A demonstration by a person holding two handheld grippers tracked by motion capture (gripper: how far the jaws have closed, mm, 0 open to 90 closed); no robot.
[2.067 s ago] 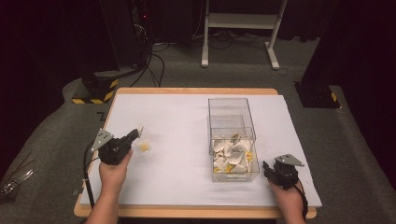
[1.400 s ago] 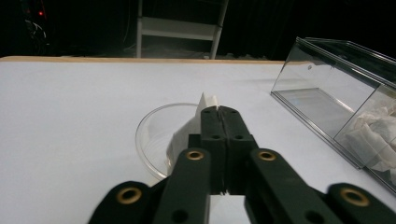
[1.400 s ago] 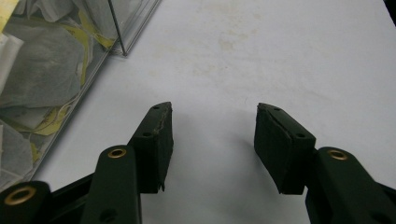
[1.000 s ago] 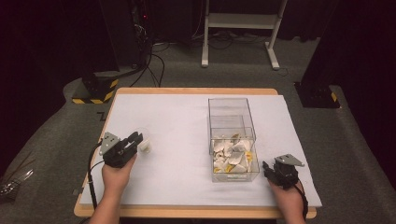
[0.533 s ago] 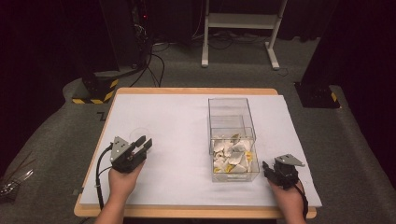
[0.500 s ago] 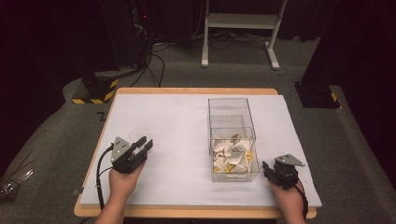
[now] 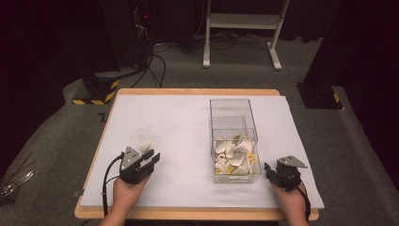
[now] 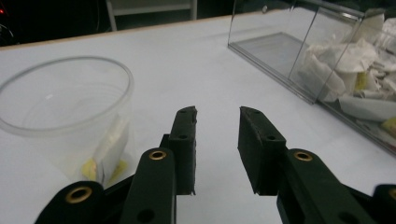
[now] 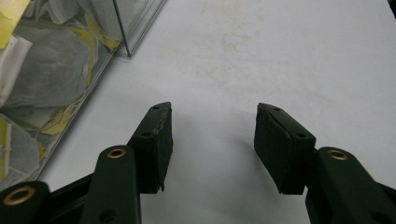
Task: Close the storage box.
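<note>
Round clear plastic cup (image 8: 65, 121), boxy transparent bin (image 7: 234, 136), crumpled sachets (image 7: 233, 157)

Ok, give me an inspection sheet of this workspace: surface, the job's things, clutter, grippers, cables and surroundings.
Surface: white sheet over a wooden table, faint stains in the right gripper view.
Job's things: clear plastic cup upright with a tea bag inside; clear box, near compartment full of tea bags, far compartment bare.
Clutter: nothing seen.
Grippers: left gripper open beside the cup, its jaws having just been opening, nothing between them; right gripper open, nothing between its jaws, next to the box's near corner.
Cables: black cable trailing from the left gripper; more on the floor beyond the table.
Surroundings: grey carpet, white stand, dark equipment, yellow-black striped base.
</note>
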